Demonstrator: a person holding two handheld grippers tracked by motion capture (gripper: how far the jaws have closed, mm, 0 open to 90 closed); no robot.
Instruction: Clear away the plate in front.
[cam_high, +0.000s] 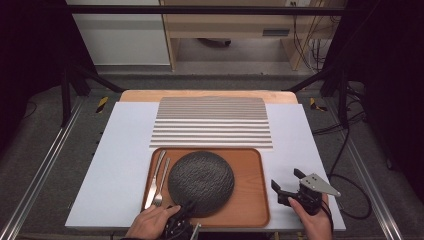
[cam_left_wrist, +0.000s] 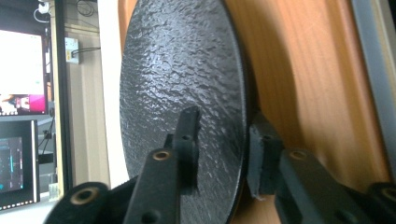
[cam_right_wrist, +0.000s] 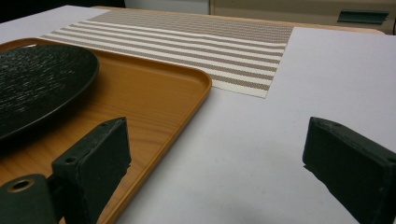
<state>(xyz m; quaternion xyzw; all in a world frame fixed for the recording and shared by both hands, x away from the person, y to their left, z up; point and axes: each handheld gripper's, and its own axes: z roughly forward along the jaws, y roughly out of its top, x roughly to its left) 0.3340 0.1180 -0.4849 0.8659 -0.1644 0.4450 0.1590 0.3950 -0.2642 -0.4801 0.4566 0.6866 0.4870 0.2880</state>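
Sitting on the tray (cam_high: 252, 200), the plate (cam_high: 201, 182) has fork (cam_high: 161, 182) and knife (cam_high: 154, 179) at its 9 o'clock; the left gripper (cam_high: 182, 217) meets its rim at 7 o'clock. In the left gripper view the jaws straddle that rim, one pad off it. In the right gripper view the right gripper (cam_right_wrist: 219, 158) gapes wide, empty

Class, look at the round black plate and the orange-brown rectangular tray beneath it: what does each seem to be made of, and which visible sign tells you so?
Round black plate: probably ceramic or stoneware, possibly cast metal; its pebbled, hammered-looking surface has a dull sheen. Orange-brown rectangular tray: looks like wood or wood-look laminate; grain lines run across it under a smooth satin finish, with rounded, raised edges.
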